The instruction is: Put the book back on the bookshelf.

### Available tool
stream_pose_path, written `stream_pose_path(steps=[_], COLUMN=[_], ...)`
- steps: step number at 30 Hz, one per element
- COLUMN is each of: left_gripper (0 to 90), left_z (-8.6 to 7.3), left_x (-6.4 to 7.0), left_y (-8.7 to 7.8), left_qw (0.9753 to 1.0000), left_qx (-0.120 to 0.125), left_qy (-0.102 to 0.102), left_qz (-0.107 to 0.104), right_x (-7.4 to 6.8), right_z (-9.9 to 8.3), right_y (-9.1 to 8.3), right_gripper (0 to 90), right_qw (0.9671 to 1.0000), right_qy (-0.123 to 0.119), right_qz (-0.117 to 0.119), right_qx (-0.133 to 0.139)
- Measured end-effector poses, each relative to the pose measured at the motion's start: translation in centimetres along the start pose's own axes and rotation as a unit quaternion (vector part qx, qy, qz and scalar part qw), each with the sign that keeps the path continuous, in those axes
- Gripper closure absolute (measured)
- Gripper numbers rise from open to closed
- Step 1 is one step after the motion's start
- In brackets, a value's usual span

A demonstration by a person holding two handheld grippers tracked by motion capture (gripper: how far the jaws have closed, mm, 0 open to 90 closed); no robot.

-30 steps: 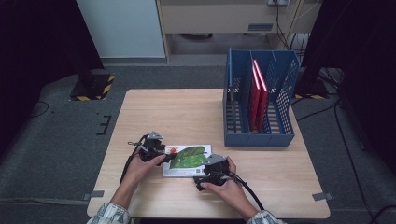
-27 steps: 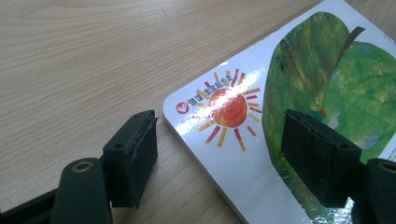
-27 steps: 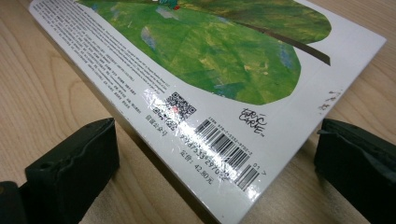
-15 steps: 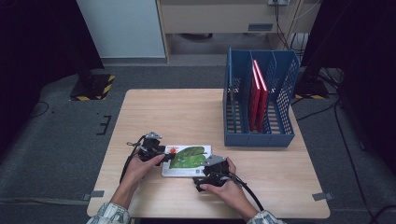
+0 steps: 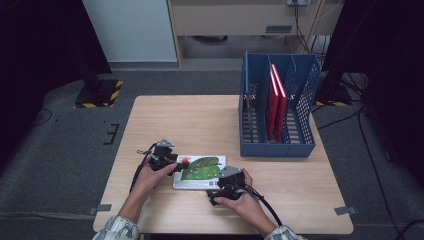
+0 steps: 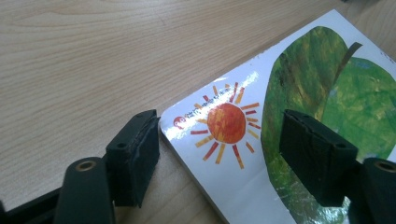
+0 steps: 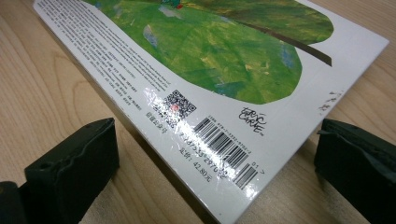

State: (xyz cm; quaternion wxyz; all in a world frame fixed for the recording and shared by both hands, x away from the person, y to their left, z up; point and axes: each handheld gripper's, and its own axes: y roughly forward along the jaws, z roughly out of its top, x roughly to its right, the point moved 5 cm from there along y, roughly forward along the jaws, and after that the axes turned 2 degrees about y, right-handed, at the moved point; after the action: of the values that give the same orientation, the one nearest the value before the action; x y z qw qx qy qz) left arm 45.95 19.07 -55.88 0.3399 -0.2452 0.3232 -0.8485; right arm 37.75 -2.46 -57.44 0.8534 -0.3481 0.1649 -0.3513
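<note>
A picture book (image 5: 201, 170) with a green leaf and an orange sun on its white cover lies flat on the table's near side. My left gripper (image 5: 175, 165) is at its left end. In the left gripper view the left gripper (image 6: 224, 158) is open, its jaws straddling the sun corner of the book (image 6: 299, 93). My right gripper (image 5: 219, 188) is at the book's near right corner. The right gripper (image 7: 215, 168) also stands open there, one jaw on each side of the barcode corner of the book (image 7: 210, 46). Neither pair of pads touches the cover.
A blue slotted file rack (image 5: 280, 145) stands at the table's right back, with two red books (image 5: 275, 100) upright in it. Bare light wood of the table (image 5: 200, 120) stretches between the book and the far edge.
</note>
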Motion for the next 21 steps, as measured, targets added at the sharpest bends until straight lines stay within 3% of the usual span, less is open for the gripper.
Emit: stream_pose_path(steps=[2, 6, 8, 21], left_gripper=[26.6, 28.8, 31.6, 32.4], left_z=[0.0, 0.1, 0.4, 1.4], left_x=[0.1, 0.4, 0.4, 0.9], left_y=[0.0, -0.1, -0.4, -1.5], left_qw=[1.0, 0.9999, 0.9999, 0.9997], left_qx=[-0.001, -0.01, -0.002, 0.014], left_qy=[0.002, 0.003, -0.005, -0.004], left_qz=[-0.006, 0.006, 0.009, 0.019], right_x=[0.0, -0.1, -0.1, -0.1], right_z=[0.0, 0.0, 0.0, 0.1], right_y=[0.0, 0.0, 0.0, 0.0], right_gripper=[0.2, 0.1, 0.1, 0.1], right_qw=[1.0, 1.0, 1.0, 1.0], right_qy=[0.0, 0.002, 0.002, 0.006], right_qz=[0.0, -0.002, -0.002, -0.006], right_qx=[0.0, 0.0, 0.0, -0.002])
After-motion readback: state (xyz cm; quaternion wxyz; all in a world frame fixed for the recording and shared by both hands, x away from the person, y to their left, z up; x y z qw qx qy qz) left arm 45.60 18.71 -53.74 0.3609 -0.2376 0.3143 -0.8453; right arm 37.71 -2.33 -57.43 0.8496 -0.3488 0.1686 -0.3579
